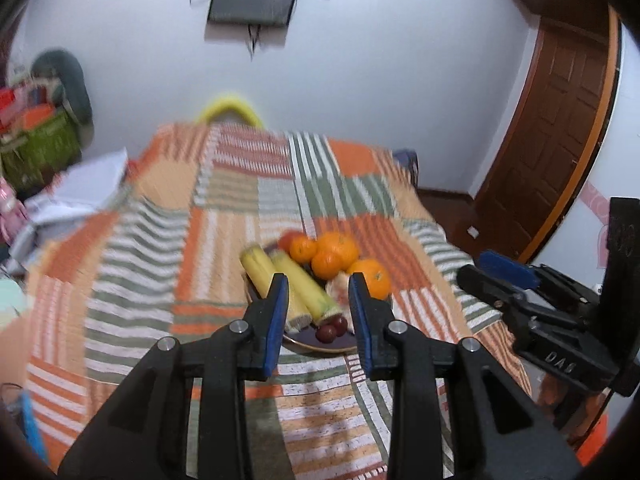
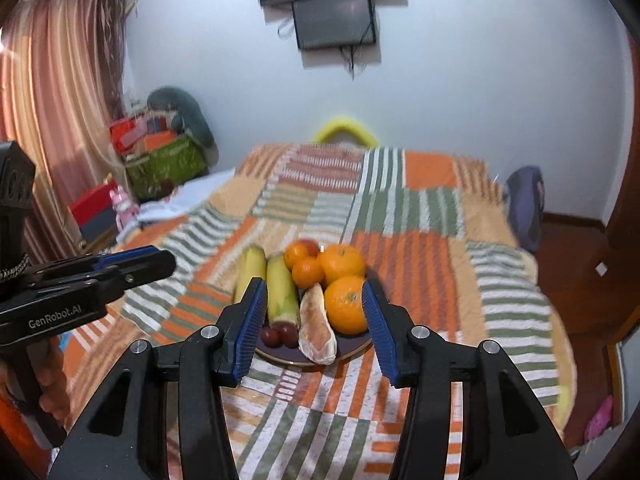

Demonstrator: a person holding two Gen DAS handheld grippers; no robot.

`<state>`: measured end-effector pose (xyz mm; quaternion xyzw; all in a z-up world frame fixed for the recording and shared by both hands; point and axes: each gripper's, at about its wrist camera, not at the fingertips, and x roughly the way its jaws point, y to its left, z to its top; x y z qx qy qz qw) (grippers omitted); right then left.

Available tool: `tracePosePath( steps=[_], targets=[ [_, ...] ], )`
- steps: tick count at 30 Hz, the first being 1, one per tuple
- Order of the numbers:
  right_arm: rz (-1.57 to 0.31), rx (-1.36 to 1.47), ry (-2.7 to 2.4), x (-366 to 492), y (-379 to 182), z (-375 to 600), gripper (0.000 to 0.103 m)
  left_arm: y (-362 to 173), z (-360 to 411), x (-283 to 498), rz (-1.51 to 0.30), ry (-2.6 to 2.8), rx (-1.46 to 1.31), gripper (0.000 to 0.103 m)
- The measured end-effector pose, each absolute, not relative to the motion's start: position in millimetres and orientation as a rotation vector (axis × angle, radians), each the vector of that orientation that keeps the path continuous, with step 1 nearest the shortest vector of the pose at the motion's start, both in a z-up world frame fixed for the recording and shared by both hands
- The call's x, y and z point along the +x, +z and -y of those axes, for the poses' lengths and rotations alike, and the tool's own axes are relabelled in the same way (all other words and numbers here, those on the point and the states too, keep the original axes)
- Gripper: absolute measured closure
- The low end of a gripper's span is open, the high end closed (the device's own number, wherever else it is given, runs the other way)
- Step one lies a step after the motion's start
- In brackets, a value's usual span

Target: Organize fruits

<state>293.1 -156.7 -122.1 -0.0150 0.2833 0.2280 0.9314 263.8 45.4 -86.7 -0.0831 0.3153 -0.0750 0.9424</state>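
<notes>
Both tongs are held out level above the bed's near edge, side by side. The left tongs (image 1: 318,280) are spread apart, nothing gripped. The right tongs (image 2: 314,286) are parted wider, likewise empty.

The bedspread (image 2: 400,216) shows orange, green and white striped patchwork. The plate (image 2: 352,350) is dark purple; it carries orange oranges (image 2: 344,308), yellow-green bananas (image 2: 282,292) and dark red grapes (image 2: 280,335). Gripper pads (image 2: 250,334) are blue.
</notes>
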Motion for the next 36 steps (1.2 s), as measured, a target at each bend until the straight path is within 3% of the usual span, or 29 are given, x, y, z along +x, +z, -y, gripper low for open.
tracePosePath(
  steps=[9,12,16,22,24,28,31,36],
  targets=[
    [-0.354,0.003,0.452,210.1,-37.5,175.5,0.057,0.3,-44.2,171.1,-0.407,-0.105,-0.12,0.073],
    [-0.302,0.004,0.451,188.6,-22.4,178.0,0.056,18.0,-41.8,143.0,-0.355,-0.107,-0.12,0.068],
    [-0.231,0.005,0.427,160.3,-10.6,179.5,0.037,35.2,-34.5,106.5,-0.28,-0.084,-0.09,0.046],
    [-0.167,0.014,0.397,140.2,-8.4,183.1,0.02,49.2,-28.2,69.2,-0.215,-0.086,-0.064,0.031],
    [-0.151,0.013,0.382,136.6,-8.7,183.5,0.018,49.9,-26.6,63.3,-0.204,-0.085,-0.062,0.029],
    [-0.146,0.017,0.378,130.1,-8.8,185.1,0.013,51.0,-24.0,53.2,-0.19,-0.074,-0.061,0.01],
    [-0.129,0.017,0.358,124.3,-8.9,186.0,0.0,49.2,-22.3,48.1,-0.183,-0.066,-0.055,0.006],
    [-0.129,0.014,0.355,118.3,-11.9,187.3,0.0,44.0,-21.3,46.8,-0.201,-0.059,-0.056,0.003]
  ],
)
